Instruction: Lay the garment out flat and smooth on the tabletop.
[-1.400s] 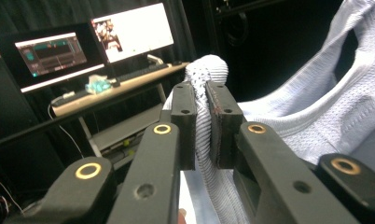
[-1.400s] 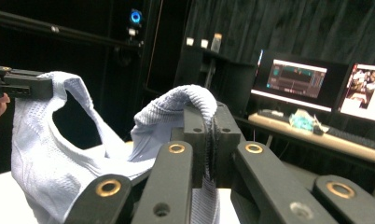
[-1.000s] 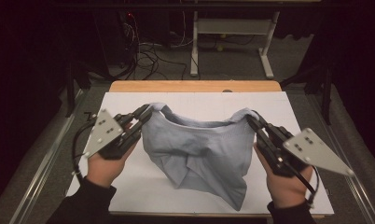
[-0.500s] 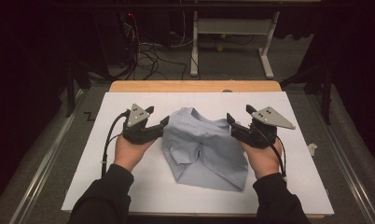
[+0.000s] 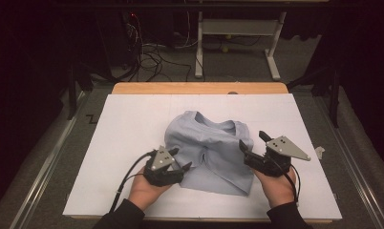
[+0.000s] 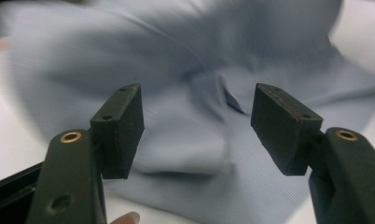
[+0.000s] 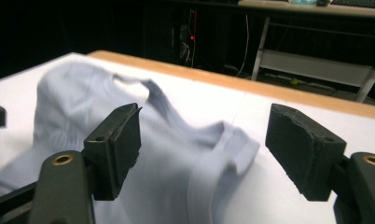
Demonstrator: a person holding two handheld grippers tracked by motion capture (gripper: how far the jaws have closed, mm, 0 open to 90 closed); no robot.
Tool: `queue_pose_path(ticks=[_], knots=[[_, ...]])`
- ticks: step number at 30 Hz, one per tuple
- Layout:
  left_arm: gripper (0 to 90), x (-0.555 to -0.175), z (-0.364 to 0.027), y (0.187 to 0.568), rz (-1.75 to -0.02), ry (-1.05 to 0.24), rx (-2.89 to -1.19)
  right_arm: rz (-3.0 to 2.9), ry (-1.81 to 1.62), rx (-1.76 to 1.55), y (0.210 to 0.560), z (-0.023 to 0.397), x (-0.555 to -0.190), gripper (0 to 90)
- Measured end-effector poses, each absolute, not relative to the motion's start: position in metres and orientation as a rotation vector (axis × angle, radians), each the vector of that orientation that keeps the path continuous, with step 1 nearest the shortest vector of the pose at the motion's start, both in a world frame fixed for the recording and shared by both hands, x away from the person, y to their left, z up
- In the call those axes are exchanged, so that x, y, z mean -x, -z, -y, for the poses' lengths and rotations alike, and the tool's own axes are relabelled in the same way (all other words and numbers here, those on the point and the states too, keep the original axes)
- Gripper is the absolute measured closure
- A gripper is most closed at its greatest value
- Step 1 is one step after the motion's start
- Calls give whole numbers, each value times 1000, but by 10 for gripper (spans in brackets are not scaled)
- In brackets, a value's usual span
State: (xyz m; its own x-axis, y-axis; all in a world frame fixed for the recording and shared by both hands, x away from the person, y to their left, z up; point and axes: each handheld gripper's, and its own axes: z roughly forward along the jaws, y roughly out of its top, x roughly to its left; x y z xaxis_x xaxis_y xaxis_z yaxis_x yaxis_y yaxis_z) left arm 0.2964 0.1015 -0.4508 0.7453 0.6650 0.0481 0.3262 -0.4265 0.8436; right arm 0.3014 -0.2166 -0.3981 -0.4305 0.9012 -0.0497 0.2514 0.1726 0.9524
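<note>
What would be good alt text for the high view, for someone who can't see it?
A crumpled pale blue cotton shirt lies on a white-covered table, with the left gripper and right gripper beside it, jaws open and holding nothing. A person's hands come in from the bottom edge; dark floor, cables and a desk frame lie beyond.

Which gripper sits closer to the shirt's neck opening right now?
Right. The right gripper stands open by the pale blue shirt, at its edge just below the neck opening. The left gripper, also open, sits at the opposite lower edge, farther from it.
</note>
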Motion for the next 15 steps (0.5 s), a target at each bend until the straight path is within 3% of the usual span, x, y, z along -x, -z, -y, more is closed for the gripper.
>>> queue_pose_path(ticks=[5, 7, 11, 15], knots=[[330, -304, -83, 472, -798, -487, -2195, -1831, -1257, -1072, 413, 218, -292, 276], [376, -304, -81, 477, -808, -502, -2228, -1844, -1252, -1061, 420, 219, -288, 276], [504, -307, -83, 483, -861, -472, -2218, -1875, -1270, -1067, 432, 220, -283, 280], [694, -307, -85, 484, -850, -446, -2209, -1911, -1252, -1070, 441, 220, -281, 292]])
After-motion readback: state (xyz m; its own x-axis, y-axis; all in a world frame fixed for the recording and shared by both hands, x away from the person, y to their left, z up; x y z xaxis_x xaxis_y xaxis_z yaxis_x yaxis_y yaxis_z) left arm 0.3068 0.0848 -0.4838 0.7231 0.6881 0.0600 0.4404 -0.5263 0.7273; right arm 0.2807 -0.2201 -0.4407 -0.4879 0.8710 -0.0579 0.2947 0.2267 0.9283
